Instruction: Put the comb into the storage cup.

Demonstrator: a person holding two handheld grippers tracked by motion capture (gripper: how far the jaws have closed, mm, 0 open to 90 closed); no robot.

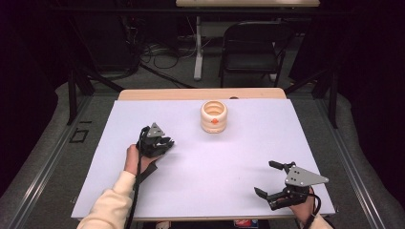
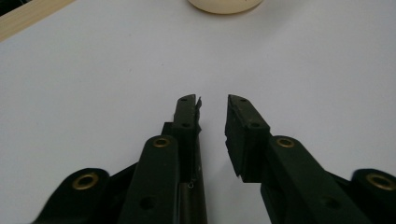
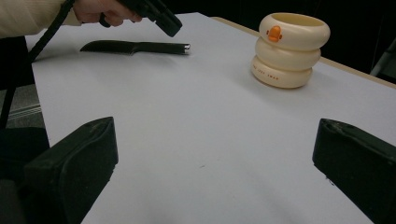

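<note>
Jaws on the left gripper [image 1: 165, 144] are nearly together with just a narrow gap and nothing between them, hovering over the white desk [image 1: 239, 157]. Below that hand, in the right gripper view, a black knife [image 3: 135, 47] lies flat on the desk, not touched by anything. Further toward the far edge stands a cream ringed holder [image 1: 214, 116] with a little orange duck face on it; can't tell if anything's inside. Right gripper [image 1: 267, 179] sits near the front right corner, jaws spread wide and empty, well apart from everything.
</note>
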